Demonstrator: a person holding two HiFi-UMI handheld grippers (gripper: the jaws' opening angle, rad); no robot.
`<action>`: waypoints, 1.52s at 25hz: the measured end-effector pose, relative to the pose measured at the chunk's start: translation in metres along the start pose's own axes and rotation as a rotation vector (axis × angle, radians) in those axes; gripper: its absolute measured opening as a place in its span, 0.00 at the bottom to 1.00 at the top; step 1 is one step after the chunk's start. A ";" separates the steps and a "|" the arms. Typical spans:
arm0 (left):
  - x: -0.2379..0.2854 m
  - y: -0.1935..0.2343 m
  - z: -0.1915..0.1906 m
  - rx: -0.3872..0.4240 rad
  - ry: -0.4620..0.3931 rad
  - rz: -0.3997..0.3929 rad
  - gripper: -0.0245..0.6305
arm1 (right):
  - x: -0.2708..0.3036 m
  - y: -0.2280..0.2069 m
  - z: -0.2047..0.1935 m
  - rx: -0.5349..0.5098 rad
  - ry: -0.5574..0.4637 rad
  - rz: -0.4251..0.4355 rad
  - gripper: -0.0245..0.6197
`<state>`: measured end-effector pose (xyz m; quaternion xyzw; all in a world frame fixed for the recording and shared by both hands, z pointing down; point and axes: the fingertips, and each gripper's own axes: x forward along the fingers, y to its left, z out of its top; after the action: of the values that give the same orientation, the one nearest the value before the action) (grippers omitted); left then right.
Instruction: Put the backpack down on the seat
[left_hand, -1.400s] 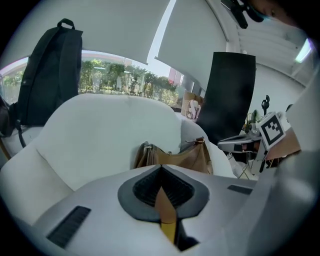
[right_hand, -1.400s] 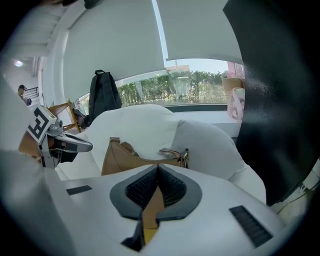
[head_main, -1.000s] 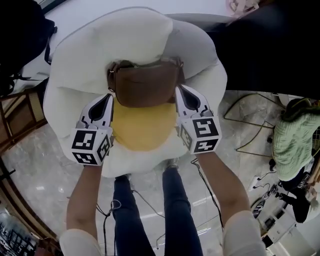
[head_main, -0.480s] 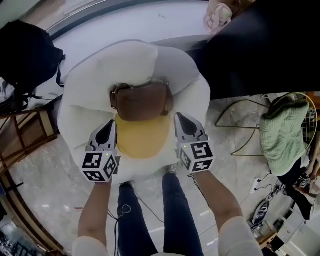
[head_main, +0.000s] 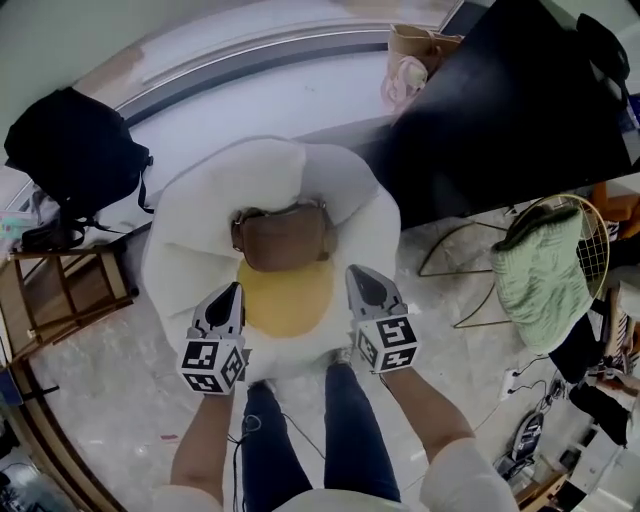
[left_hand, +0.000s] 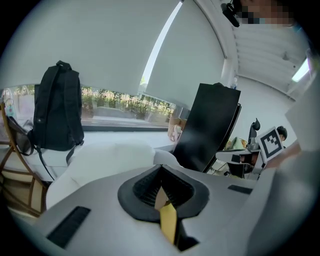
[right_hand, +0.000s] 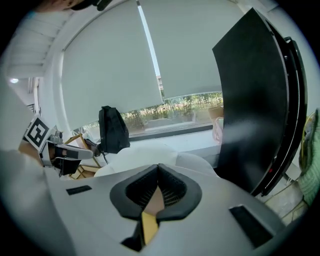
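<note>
The brown backpack (head_main: 285, 238) lies on the white egg-shaped seat (head_main: 190, 250), at the back of its yellow cushion (head_main: 286, 298). Nothing holds it. In the head view my left gripper (head_main: 236, 288) hangs over the cushion's left front edge, jaws shut and empty. My right gripper (head_main: 352, 270) is level with it at the cushion's right edge, also shut and empty. Both point toward the backpack but stand apart from it. In the left gripper view, the left gripper (left_hand: 160, 172) has its jaws together above the seat (left_hand: 115, 155). The right gripper view shows the right gripper (right_hand: 158, 170) the same.
A black backpack (head_main: 80, 150) stands on the window ledge at the left, above a wooden folding chair (head_main: 60, 290). A large black panel (head_main: 500, 110) is close to the seat's right side. A green garment (head_main: 540, 270) hangs on a wire rack, and cables cross the floor.
Both grippers have drawn back from the brown backpack's sides toward the person and risen, staying shut. The backpack has stayed on the seat. The head view now takes in more of the room.
</note>
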<state>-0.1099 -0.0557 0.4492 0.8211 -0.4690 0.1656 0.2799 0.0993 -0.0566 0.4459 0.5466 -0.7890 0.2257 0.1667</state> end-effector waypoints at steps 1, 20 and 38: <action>-0.008 -0.005 0.006 -0.004 -0.008 -0.005 0.09 | -0.007 0.003 0.007 0.007 -0.007 0.000 0.09; -0.118 -0.073 0.080 0.060 -0.044 -0.037 0.09 | -0.116 0.059 0.108 -0.066 -0.077 0.042 0.09; -0.215 -0.133 0.137 0.115 -0.186 -0.129 0.09 | -0.210 0.121 0.162 -0.056 -0.195 0.106 0.09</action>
<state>-0.1025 0.0587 0.1859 0.8762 -0.4288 0.0968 0.1977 0.0566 0.0582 0.1816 0.5187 -0.8352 0.1579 0.0921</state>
